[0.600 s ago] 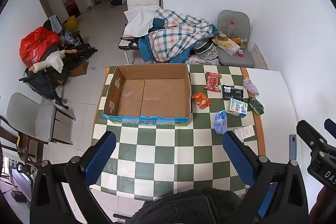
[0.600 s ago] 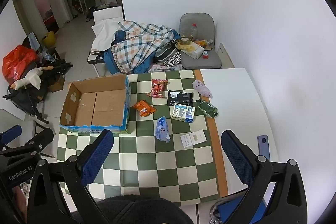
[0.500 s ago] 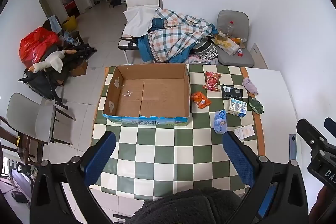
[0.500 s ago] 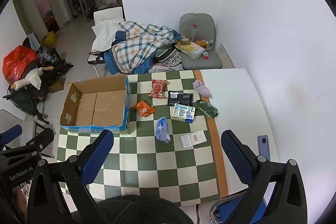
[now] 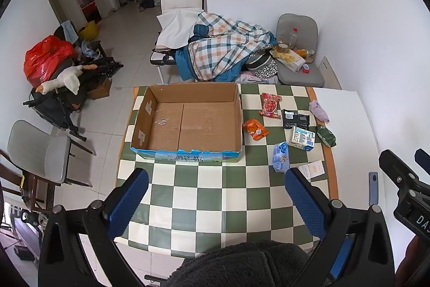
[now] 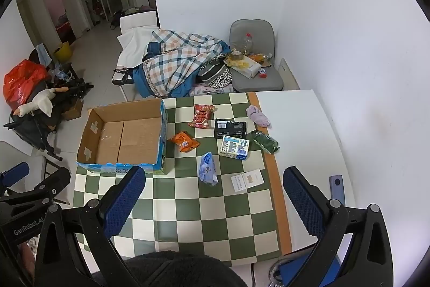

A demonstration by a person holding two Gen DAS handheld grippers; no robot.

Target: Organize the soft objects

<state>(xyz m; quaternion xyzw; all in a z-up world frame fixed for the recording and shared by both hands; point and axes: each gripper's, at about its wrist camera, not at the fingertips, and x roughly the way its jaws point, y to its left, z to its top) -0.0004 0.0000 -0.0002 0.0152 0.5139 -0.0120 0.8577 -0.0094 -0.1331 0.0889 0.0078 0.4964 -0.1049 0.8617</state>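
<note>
Several soft packets (image 6: 207,171) lie well beyond both wide-open tools (image 6: 213,195).

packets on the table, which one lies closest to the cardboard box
The orange packet: it lies just beside the cardboard box. The red, black and blue packets lie farther off.

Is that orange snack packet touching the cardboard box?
Apart. The right wrist view shows checkered cloth between the orange packet and the cardboard box.
</note>
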